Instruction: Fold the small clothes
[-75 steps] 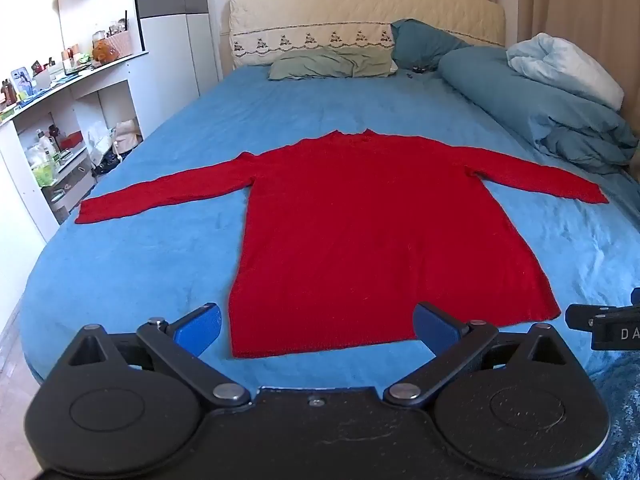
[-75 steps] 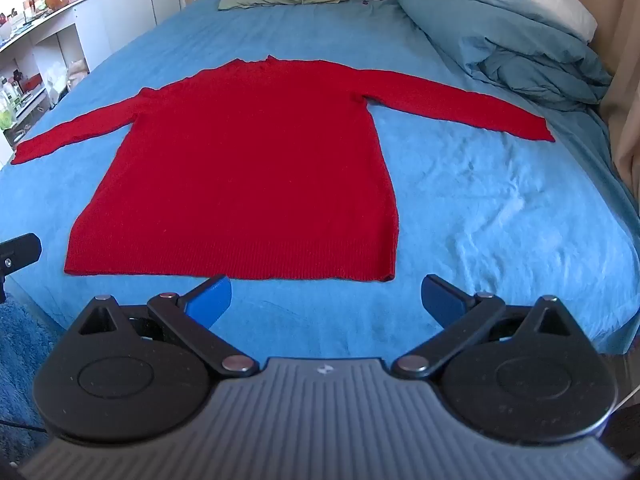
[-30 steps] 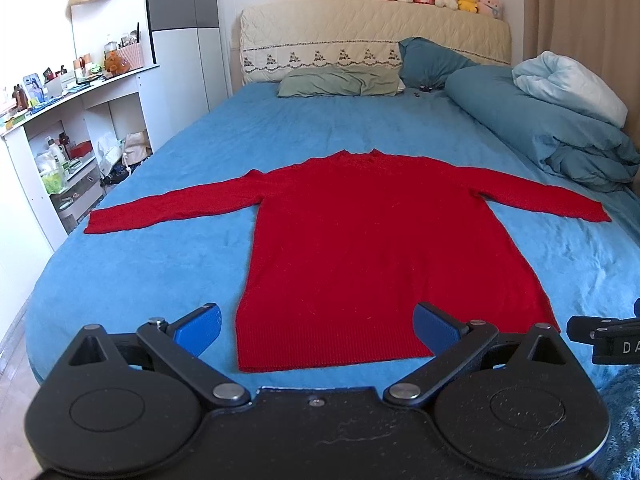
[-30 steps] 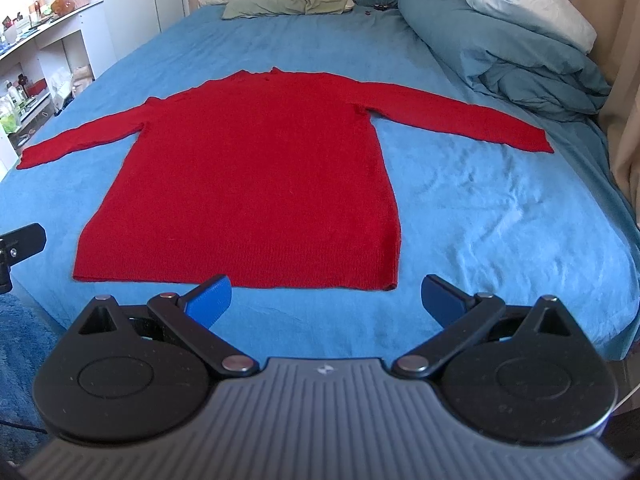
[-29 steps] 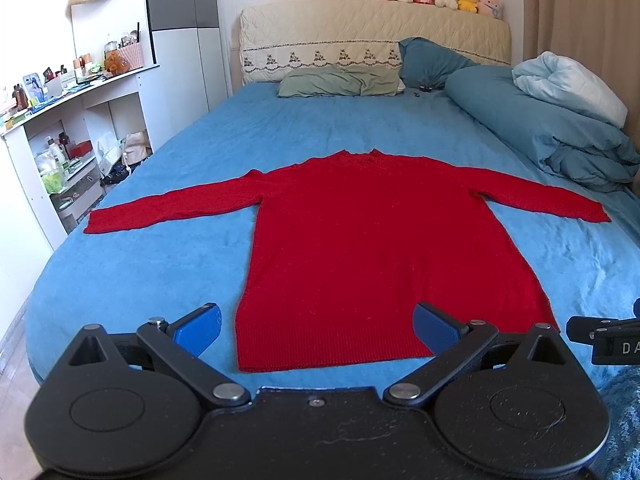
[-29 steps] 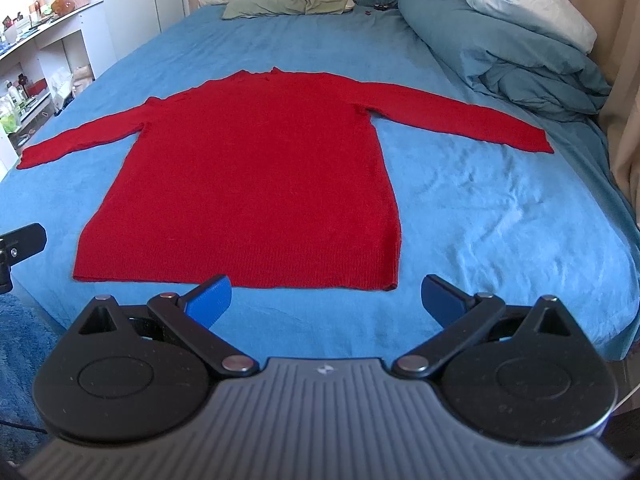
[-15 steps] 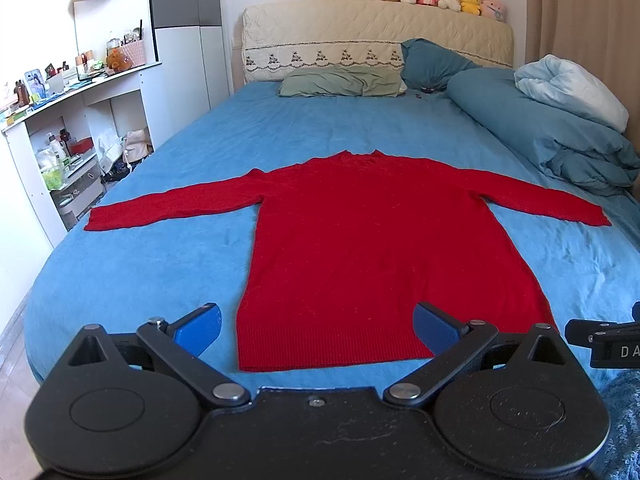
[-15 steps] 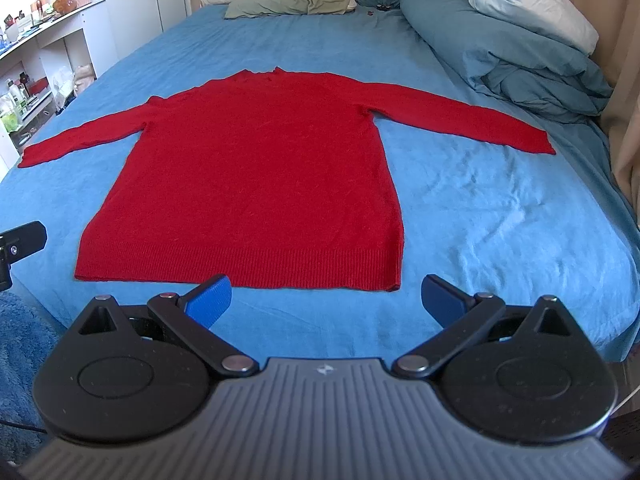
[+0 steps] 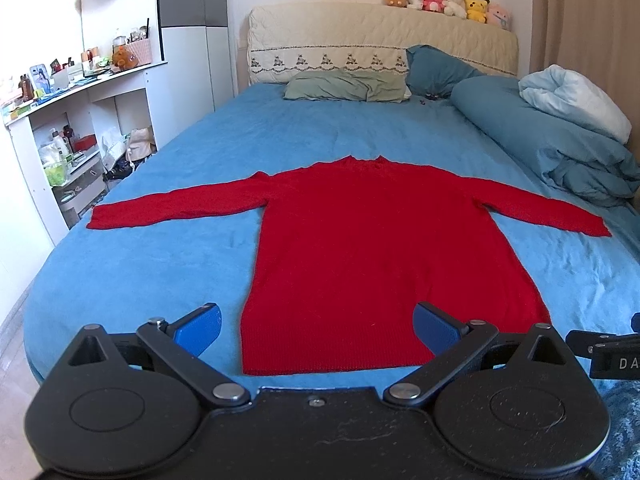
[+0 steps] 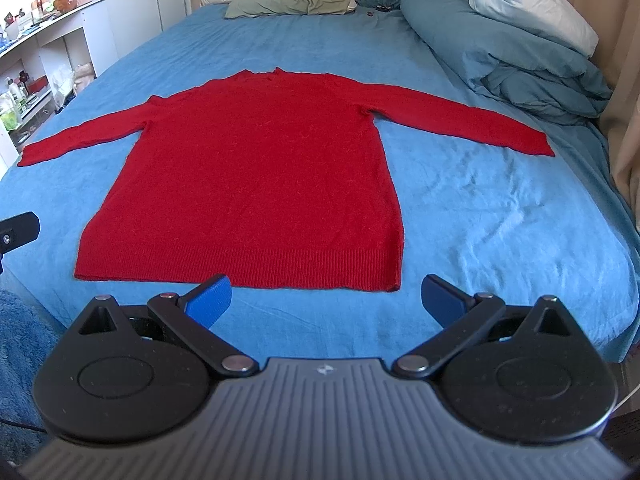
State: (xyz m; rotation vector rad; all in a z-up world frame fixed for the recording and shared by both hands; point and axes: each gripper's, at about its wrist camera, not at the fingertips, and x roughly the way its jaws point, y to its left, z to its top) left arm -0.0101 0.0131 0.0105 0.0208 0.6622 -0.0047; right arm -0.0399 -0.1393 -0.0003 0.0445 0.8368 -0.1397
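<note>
A red long-sleeved sweater [image 9: 372,252] lies flat on the blue bed [image 9: 160,256], sleeves spread out to both sides, hem toward me. It also shows in the right wrist view [image 10: 256,184]. My left gripper [image 9: 318,326] is open and empty, held just short of the hem at the foot of the bed. My right gripper [image 10: 326,296] is open and empty, also just short of the hem, toward its right half.
A heaped blue duvet [image 9: 560,148] with a pale one on top lies along the bed's right side. Pillows [image 9: 348,86] and a headboard stand at the far end. White shelves [image 9: 60,128] with clutter stand left of the bed. A curtain [image 10: 624,80] hangs at the right.
Both grippers have tilted up and drawn back a little, so the sweater sits lower in the views. The sweater has not moved. Both grippers stay open.
</note>
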